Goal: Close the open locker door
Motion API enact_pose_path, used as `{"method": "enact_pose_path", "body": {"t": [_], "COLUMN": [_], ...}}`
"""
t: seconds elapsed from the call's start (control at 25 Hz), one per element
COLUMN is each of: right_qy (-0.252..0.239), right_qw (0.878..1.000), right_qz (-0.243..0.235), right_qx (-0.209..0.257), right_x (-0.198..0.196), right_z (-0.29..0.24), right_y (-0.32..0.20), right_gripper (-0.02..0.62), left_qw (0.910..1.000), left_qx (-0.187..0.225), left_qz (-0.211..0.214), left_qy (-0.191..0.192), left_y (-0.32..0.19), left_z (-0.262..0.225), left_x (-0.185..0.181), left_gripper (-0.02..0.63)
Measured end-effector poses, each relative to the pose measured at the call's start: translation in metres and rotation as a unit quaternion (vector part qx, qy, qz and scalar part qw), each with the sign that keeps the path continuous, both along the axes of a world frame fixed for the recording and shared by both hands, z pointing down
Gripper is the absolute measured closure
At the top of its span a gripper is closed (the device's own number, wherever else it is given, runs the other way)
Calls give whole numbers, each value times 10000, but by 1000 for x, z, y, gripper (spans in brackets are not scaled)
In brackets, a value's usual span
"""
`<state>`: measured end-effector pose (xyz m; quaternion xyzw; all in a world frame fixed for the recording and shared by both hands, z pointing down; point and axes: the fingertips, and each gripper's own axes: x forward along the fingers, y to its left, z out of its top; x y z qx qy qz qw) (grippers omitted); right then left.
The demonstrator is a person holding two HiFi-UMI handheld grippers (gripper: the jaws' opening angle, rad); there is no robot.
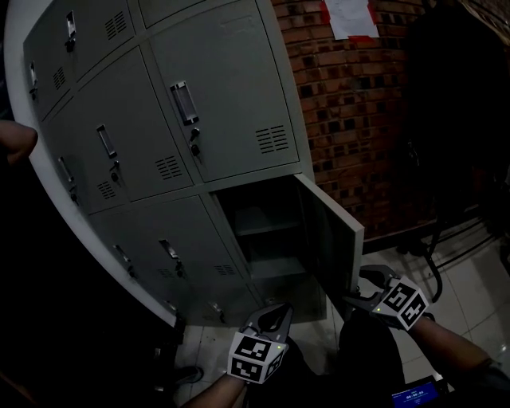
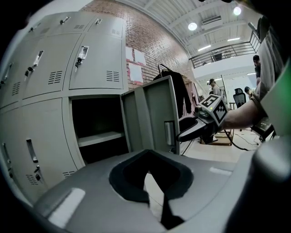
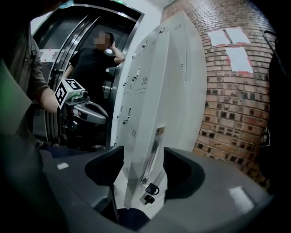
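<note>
Locker door (image 1: 331, 231), bottom bay at 5 o'clock of the bank, stands open. Right hand-held gripper (image 1: 362, 288) has wide jaws straddling its free edge, pads not pressing. Next is probably pushing the edge toward 10 o'clock. Left hand-held gripper (image 1: 269, 312) at 6 o'clock is narrow, empty and maybe in the swing path. Brick wall (image 1: 351, 119) at 1 o'clock.

We log a red brick wall (image 1: 343, 127) right of the locker cabinet (image 1: 231, 88), with white paper sheets (image 1: 351, 16) stuck high on it. The floor (image 1: 470, 291) is pale glossy tile with dark cables lying across it near the wall. In the left gripper view a dark coat (image 2: 181, 93) hangs by the wall. Beyond it we see a white ribbed ceiling with round lamps (image 2: 193, 26) lit, an upper-level railing (image 2: 227, 49) and an office chair (image 2: 239, 97). The room is dim near the cabinet and bright farther off.
</note>
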<state>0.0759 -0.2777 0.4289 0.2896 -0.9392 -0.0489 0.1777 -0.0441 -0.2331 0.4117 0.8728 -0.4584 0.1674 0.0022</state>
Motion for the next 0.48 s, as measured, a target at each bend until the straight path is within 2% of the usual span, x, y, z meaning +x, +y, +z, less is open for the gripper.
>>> {"method": "enact_pose_path", "body": {"t": [0.16, 0.36, 0.48], "right_qy": [86, 209, 278], "right_qw": [9998, 9991, 9982], "right_qz": [-167, -353, -518], "right_qx": [71, 131, 149], "right_x": [-7, -16, -24], "right_z": [-2, -4, -4], "right_y": [-4, -3, 1], "right_gripper": [324, 390, 386], "left_qw": [10000, 10000, 10000], "left_qx": [29, 34, 36], "left_qz": [-17, -58, -61], "left_qy": [11, -3, 9], "left_y": [-3, -5, -6], "left_z": [1, 2, 1], "left_x": [-1, -4, -5], "left_gripper": [606, 606, 606]}}
